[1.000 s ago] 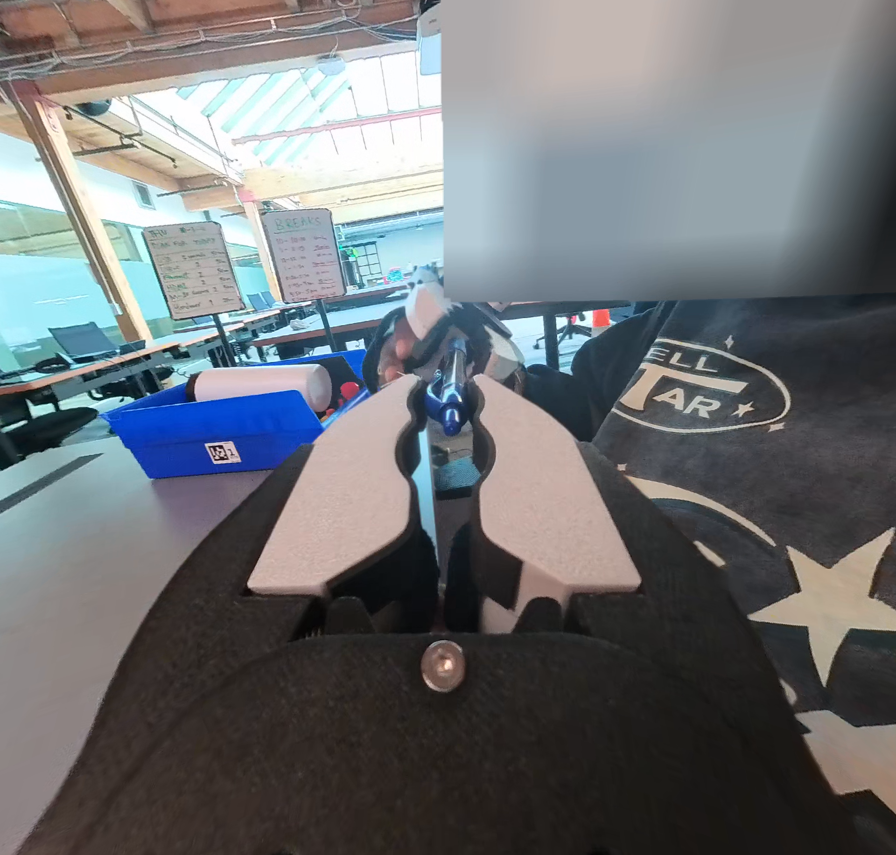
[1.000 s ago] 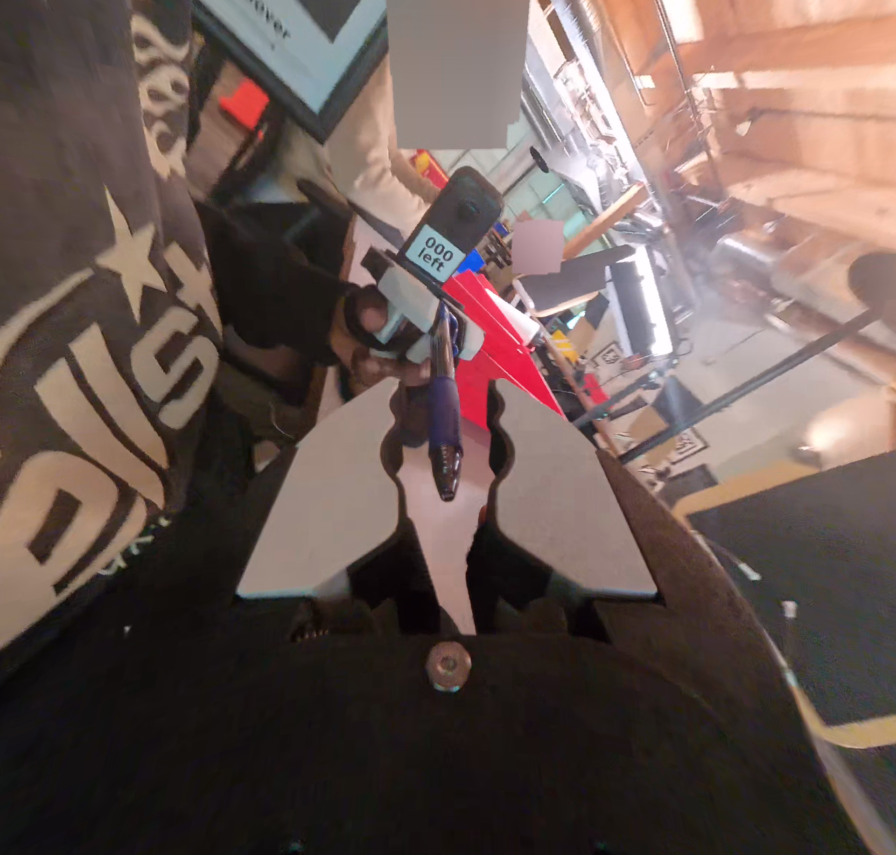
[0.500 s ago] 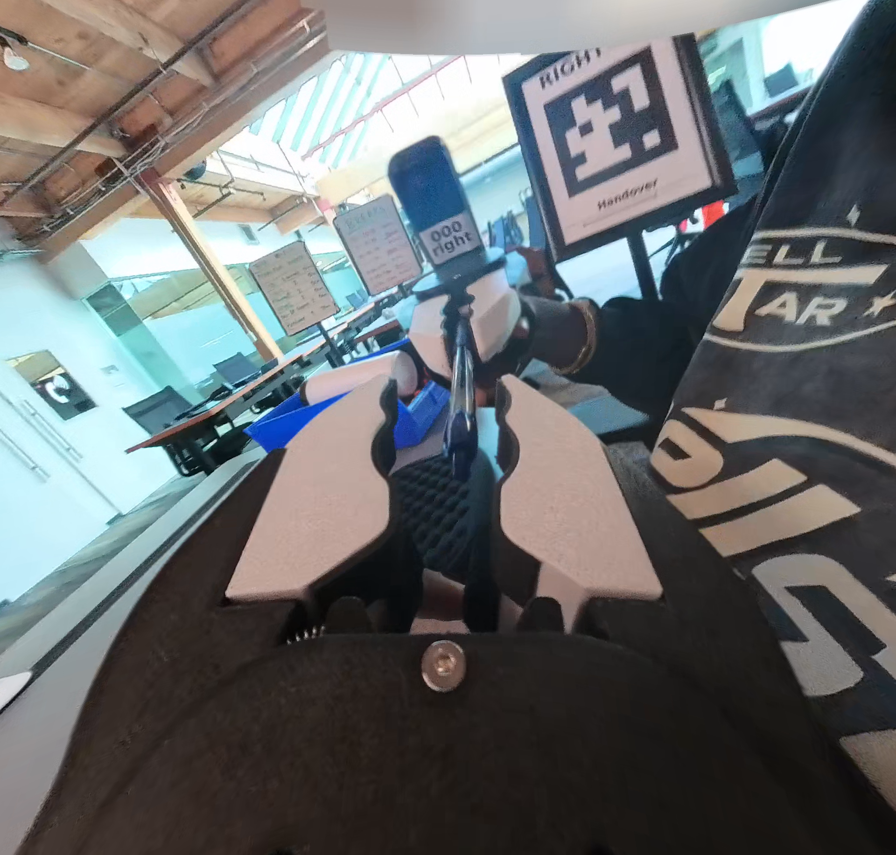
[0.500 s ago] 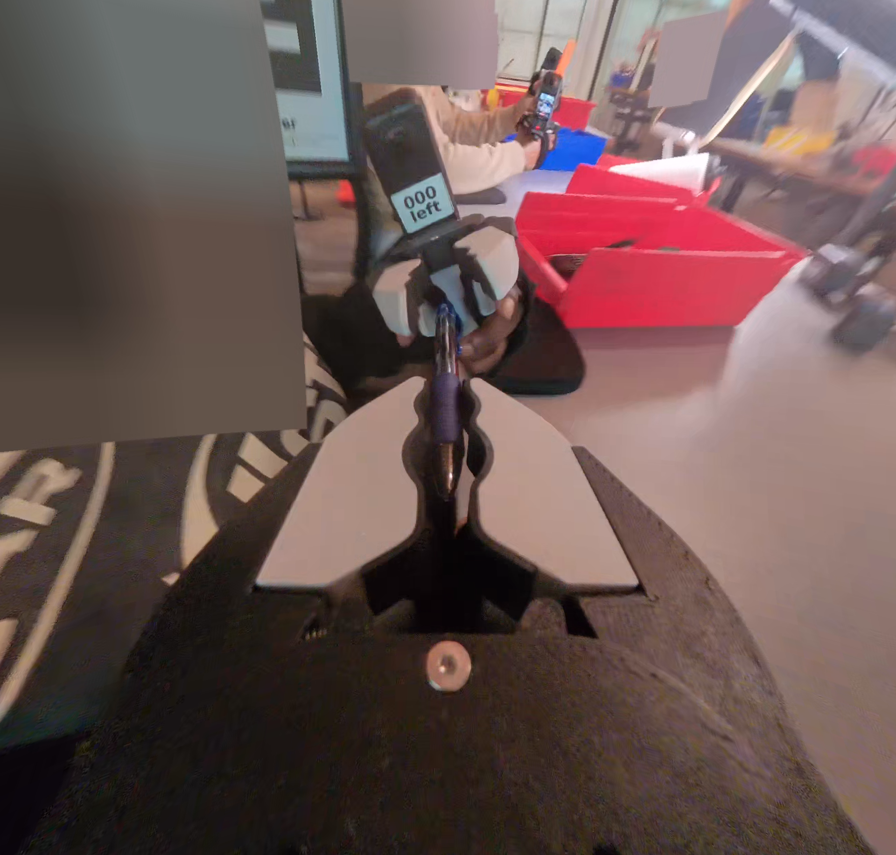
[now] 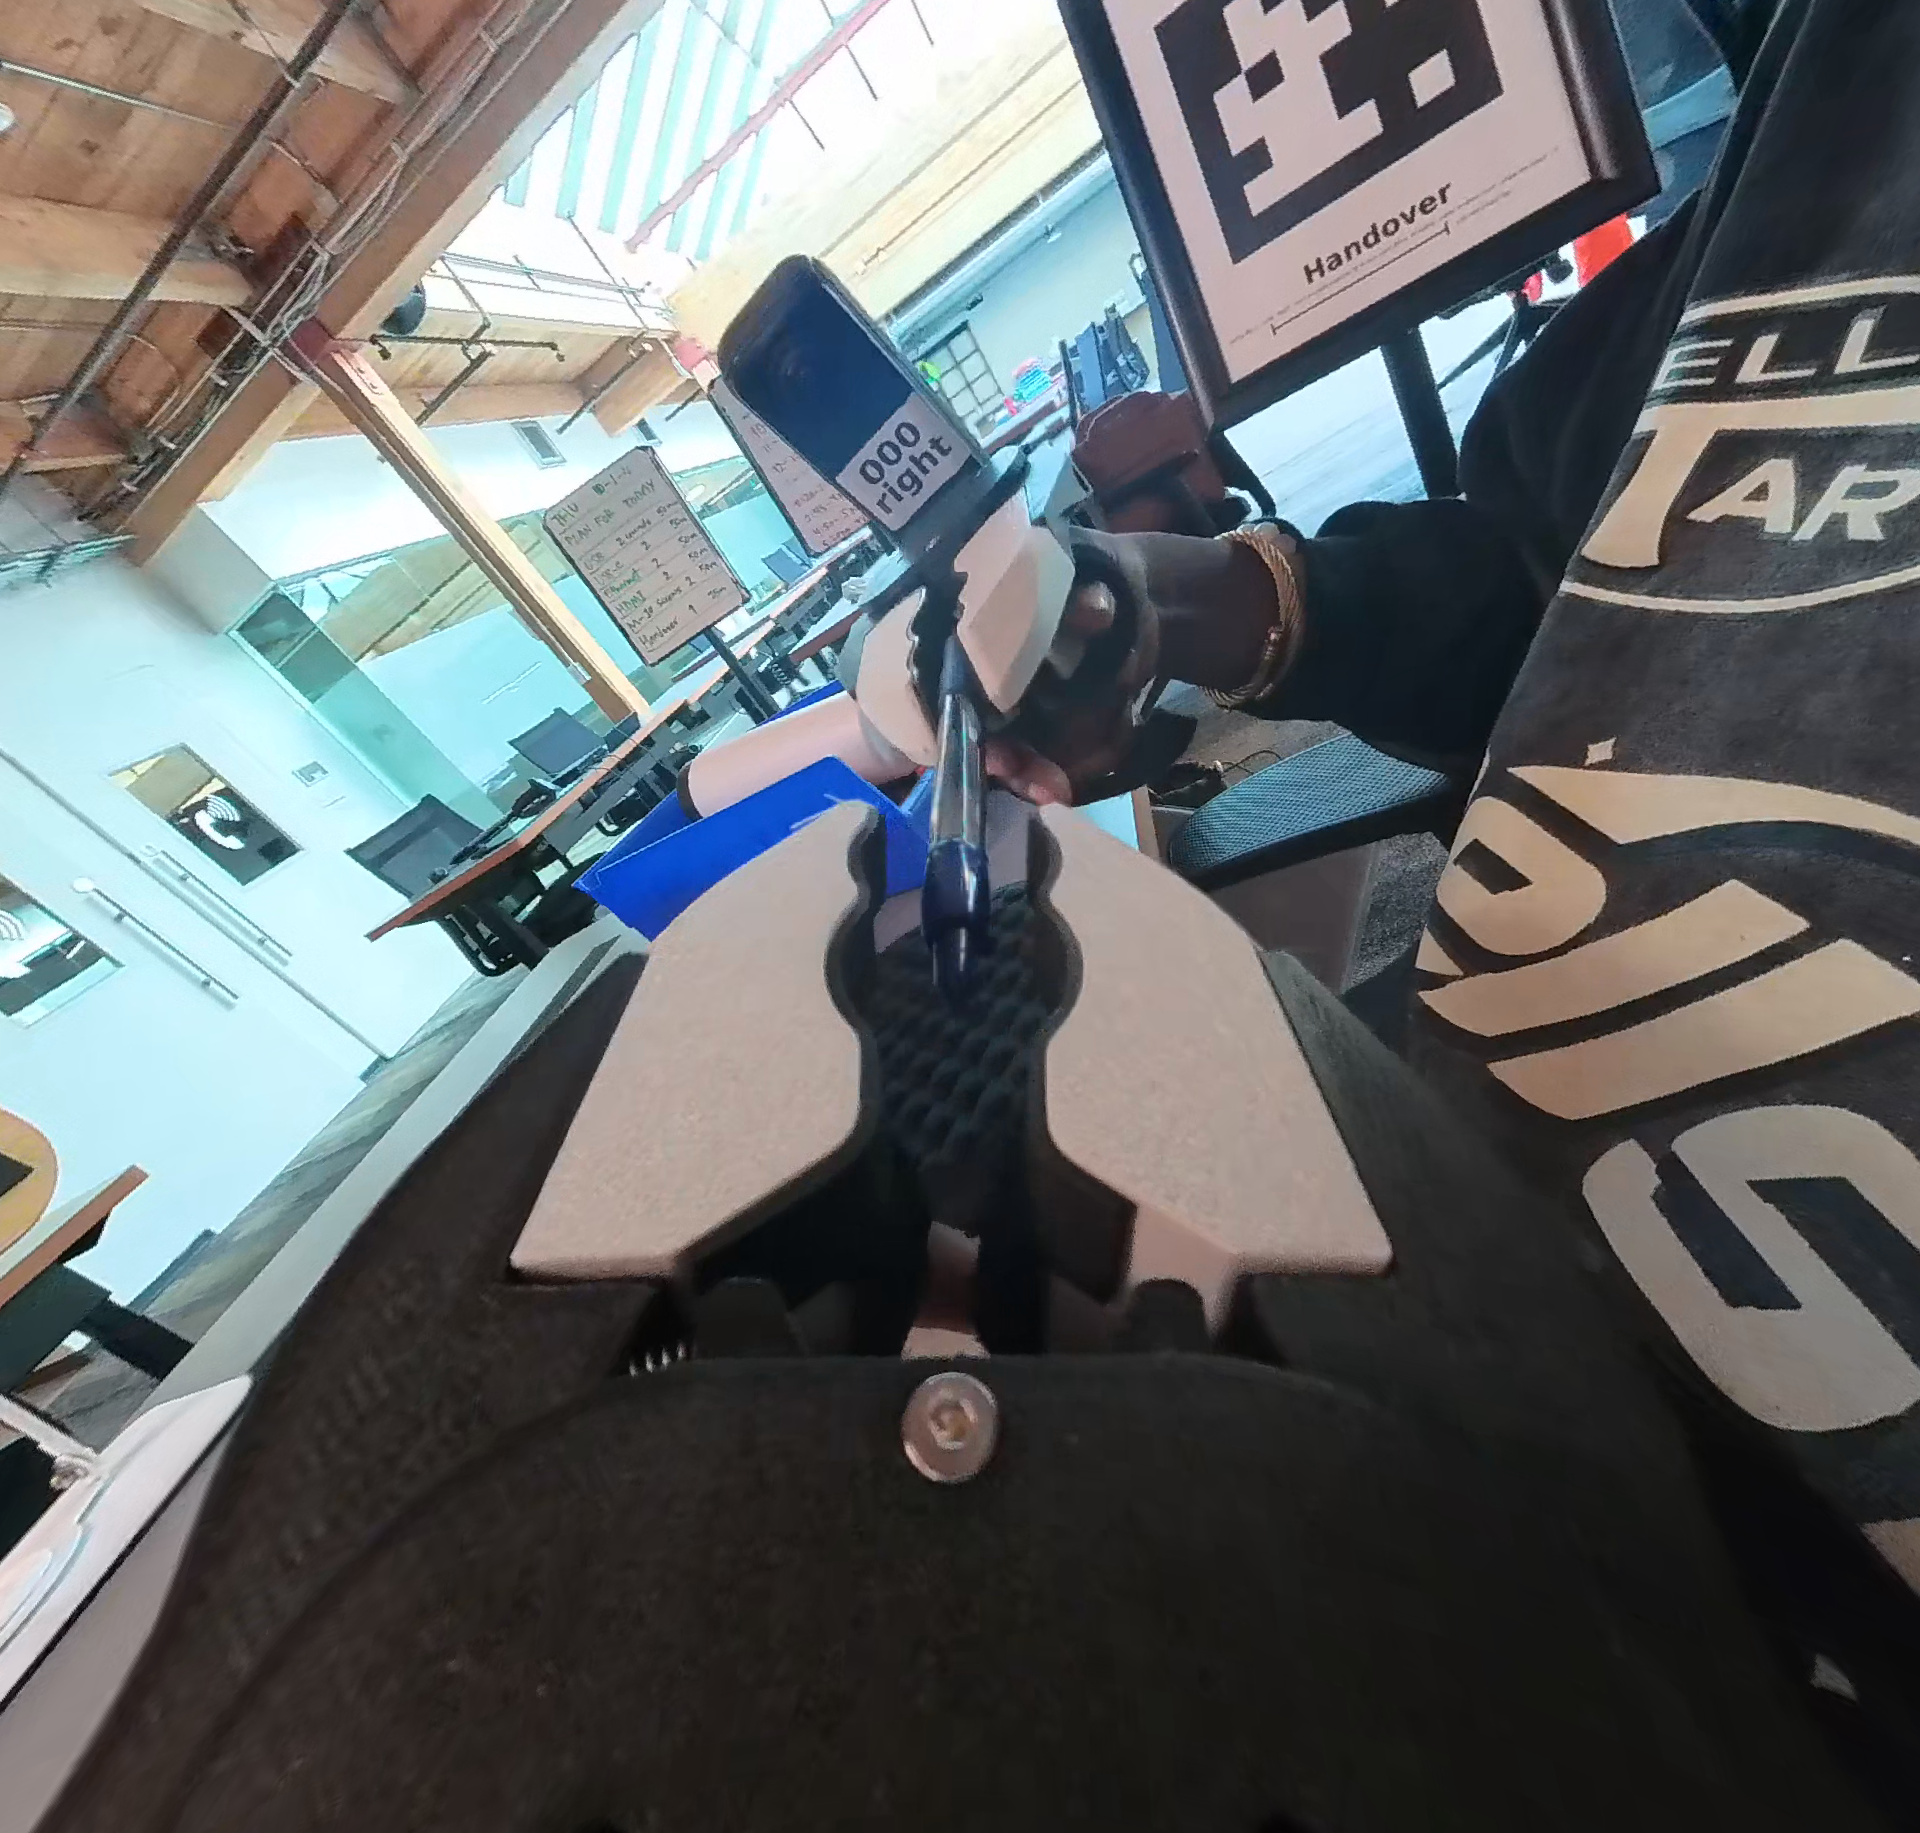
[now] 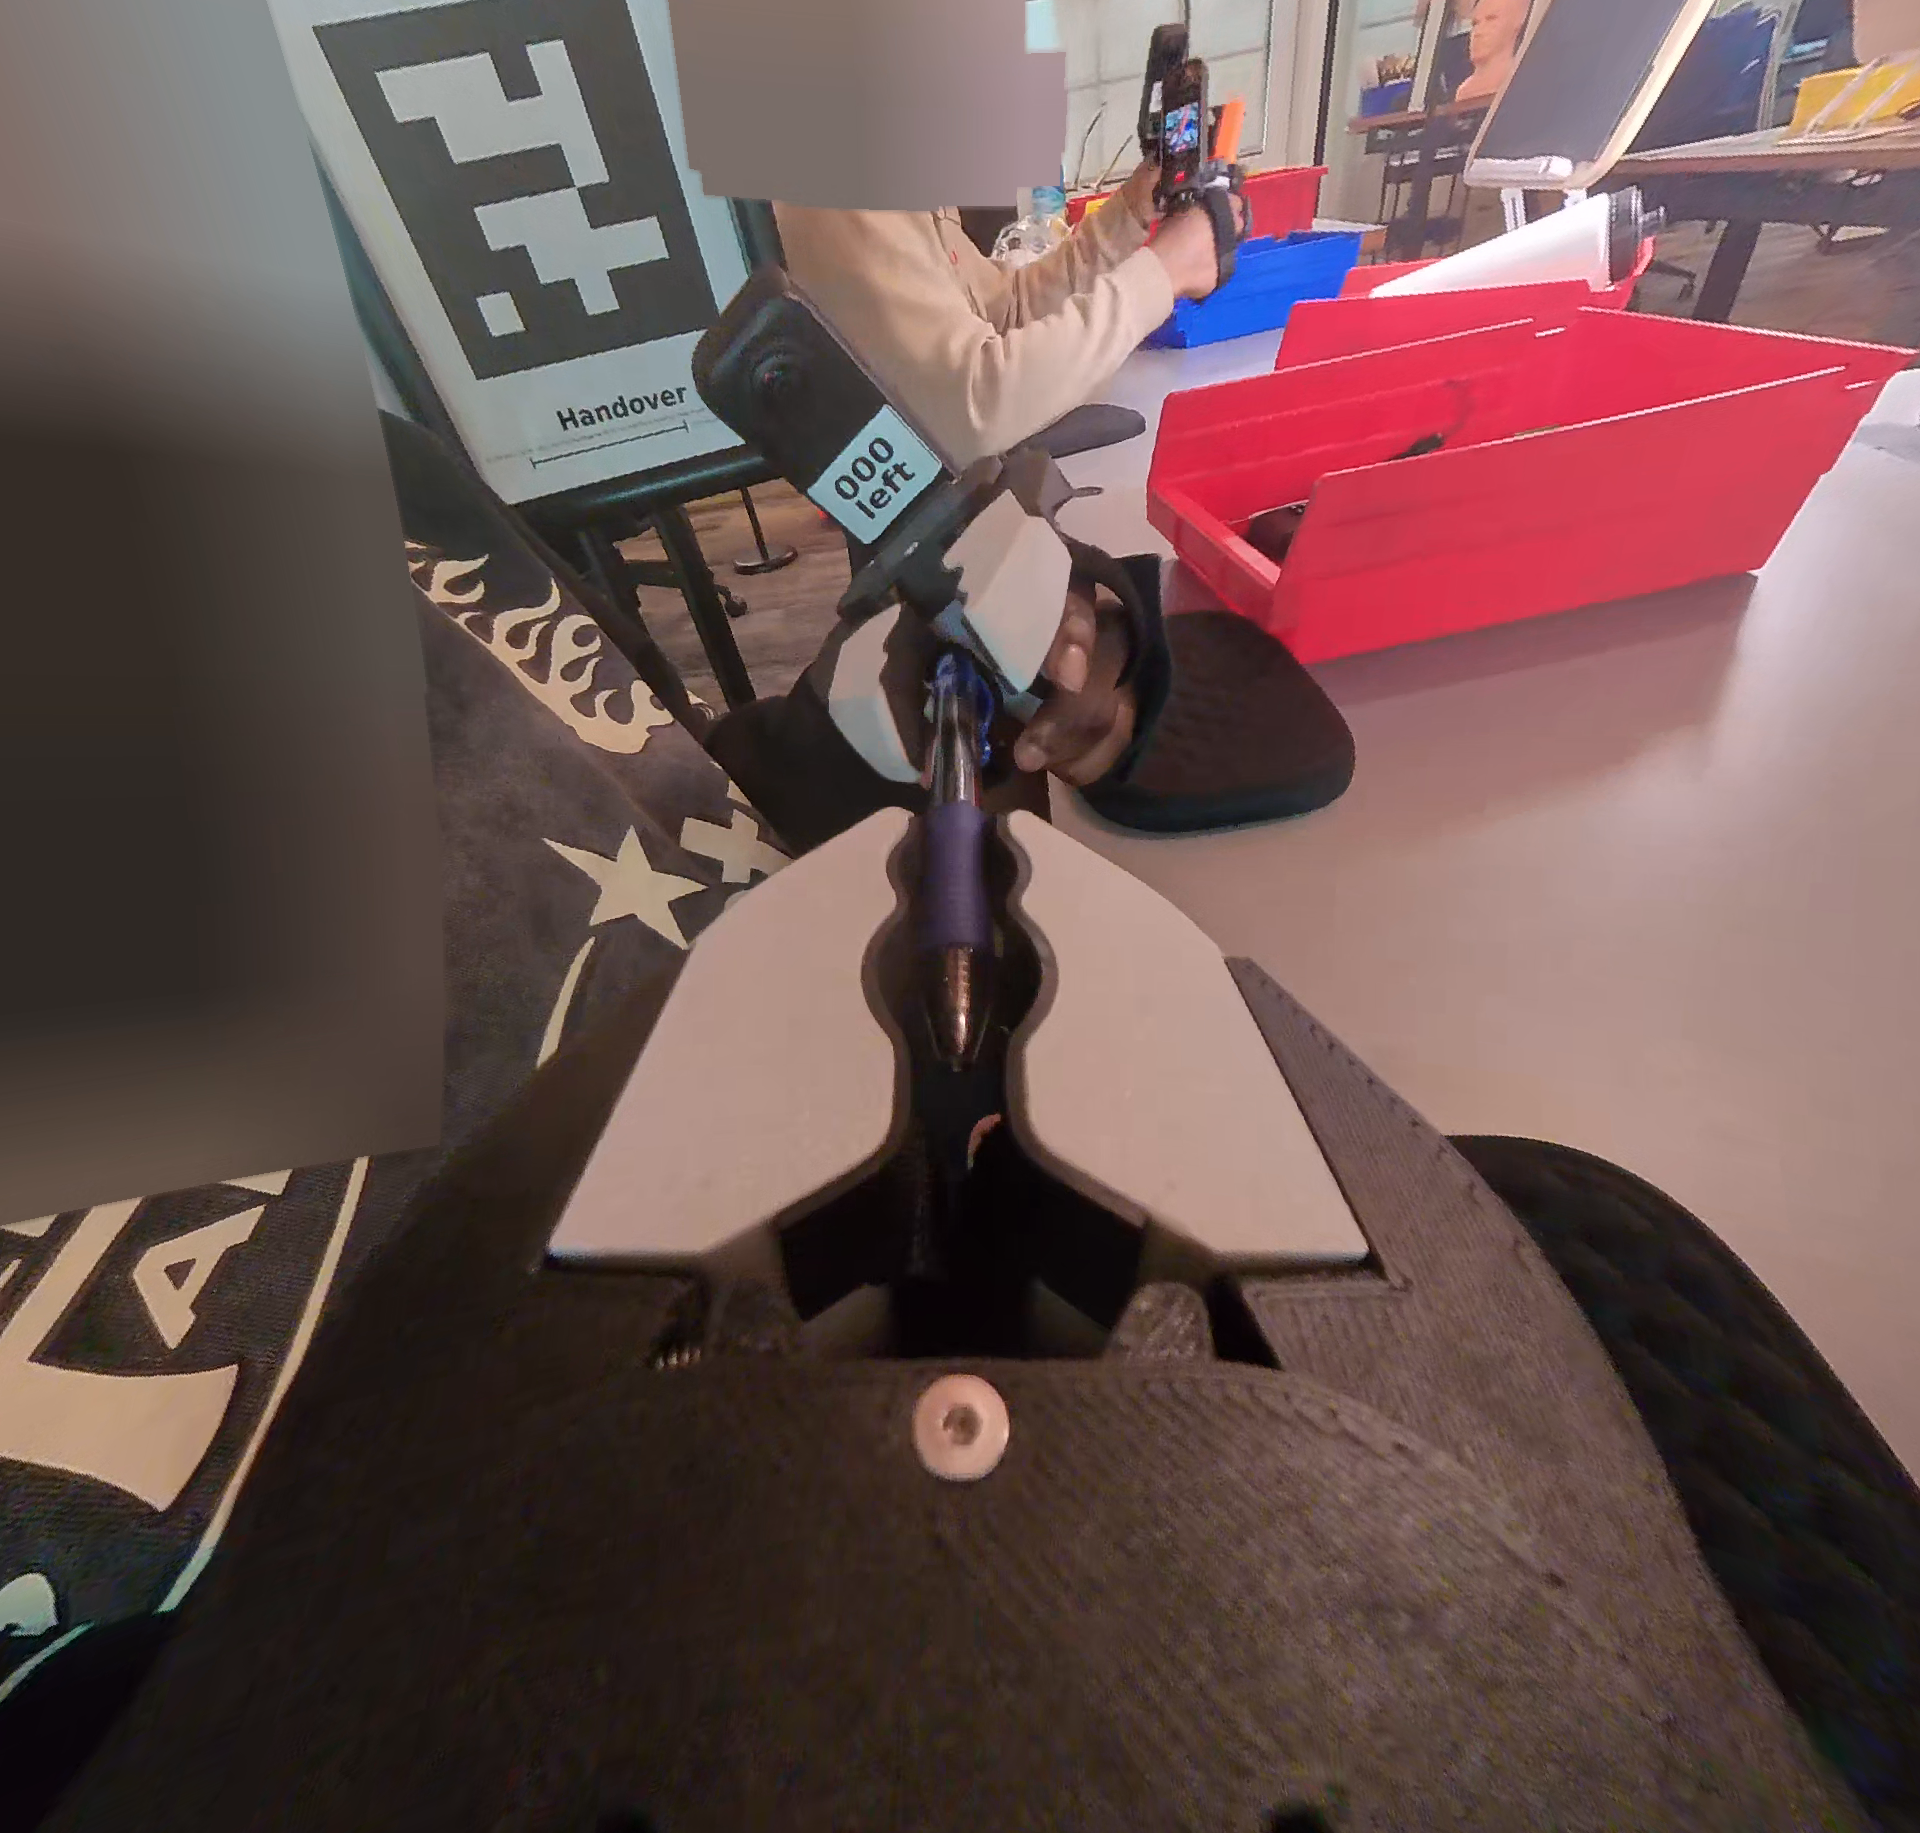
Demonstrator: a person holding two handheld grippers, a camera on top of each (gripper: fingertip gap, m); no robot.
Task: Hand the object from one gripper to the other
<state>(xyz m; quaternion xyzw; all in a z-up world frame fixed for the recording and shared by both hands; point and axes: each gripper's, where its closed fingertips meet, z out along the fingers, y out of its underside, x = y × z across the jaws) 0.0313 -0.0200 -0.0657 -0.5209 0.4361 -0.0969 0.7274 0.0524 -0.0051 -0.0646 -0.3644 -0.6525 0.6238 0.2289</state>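
Note:
A blue pen (image 5: 958,775) hangs in the air between the two grippers. In the right wrist view my right gripper (image 6: 958,827) is shut on the pen's dark blue grip (image 6: 954,890), with the tip pointing back at the camera. My left gripper (image 5: 951,833) is open, its jaws well apart, and the pen's end lies loose in the gap. Each gripper shows across from the other: the right gripper (image 5: 951,661) in the left wrist view, the left gripper (image 6: 940,682) in the right wrist view.
A red bin (image 6: 1507,495) stands on the grey table (image 6: 1558,900) to the right, a blue bin (image 5: 727,848) behind the left gripper. Framed marker boards (image 6: 520,204) (image 5: 1340,121) stand close by. A person in a beige sleeve (image 6: 987,297) sits beyond.
One second ago my left gripper was shut on the pen and my right was open around it. Then the right shut on the pen and the left opened. Both views have swung.

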